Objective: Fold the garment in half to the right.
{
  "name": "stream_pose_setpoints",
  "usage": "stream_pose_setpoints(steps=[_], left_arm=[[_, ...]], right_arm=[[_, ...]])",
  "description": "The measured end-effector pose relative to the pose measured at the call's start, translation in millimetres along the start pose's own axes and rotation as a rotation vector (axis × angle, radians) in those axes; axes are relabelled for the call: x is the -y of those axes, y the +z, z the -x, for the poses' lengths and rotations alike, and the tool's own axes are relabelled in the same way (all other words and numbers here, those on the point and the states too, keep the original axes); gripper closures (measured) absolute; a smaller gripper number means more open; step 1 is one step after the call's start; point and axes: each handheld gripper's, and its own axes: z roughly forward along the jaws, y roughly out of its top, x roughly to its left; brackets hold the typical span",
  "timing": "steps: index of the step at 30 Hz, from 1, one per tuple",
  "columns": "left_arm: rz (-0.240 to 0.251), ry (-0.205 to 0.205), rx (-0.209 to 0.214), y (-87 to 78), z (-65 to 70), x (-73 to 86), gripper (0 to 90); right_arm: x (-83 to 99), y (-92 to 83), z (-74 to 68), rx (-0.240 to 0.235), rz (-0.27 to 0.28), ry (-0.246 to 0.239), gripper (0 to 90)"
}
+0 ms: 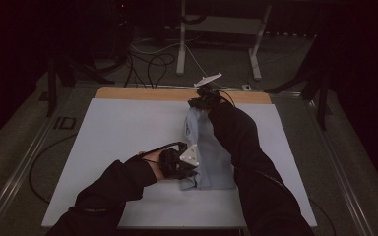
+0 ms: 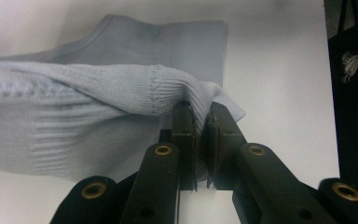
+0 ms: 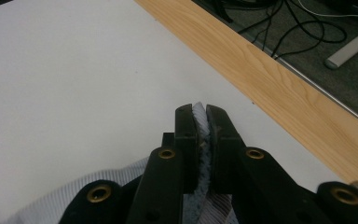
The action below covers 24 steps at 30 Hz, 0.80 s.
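A pale blue knitted garment (image 1: 207,152) lies folded lengthwise on the white table sheet (image 1: 123,132), right of centre. My left gripper (image 1: 191,169) is shut on the garment's near ribbed edge (image 2: 177,88), bunching the knit between the jaws. My right gripper (image 1: 200,104) is at the garment's far end, shut on a thin fold of blue fabric (image 3: 200,135). In the right gripper view striped knit (image 3: 51,205) trails below the jaws. The person's right sleeve (image 1: 241,147) covers part of the garment's right side.
A strip of wooden tabletop (image 1: 142,93) shows beyond the sheet's far edge. Past it are cables (image 1: 147,61) on the floor and white desk legs (image 1: 181,39). Bare sheet lies left of the garment and along the near edge.
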Motion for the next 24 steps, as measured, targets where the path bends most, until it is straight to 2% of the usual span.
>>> stream_pose_setpoints(steps=[7, 13, 24], left_arm=[[0.011, 0.019, 0.009, 10.4, -1.1, -8.1, 84.0], [0.022, 0.047, 0.025, 19.3, -1.8, -14.3, 84.0], [0.073, 0.093, 0.093, 35.7, -9.3, -20.5, 83.9]], right_arm=[[9.7, -4.2, 9.8, -0.004, 0.008, 0.006, 84.8], [19.4, -6.2, 18.1, -0.026, 0.025, 0.024, 84.7], [29.1, -12.1, 27.0, -0.044, 0.046, 0.037, 84.5]])
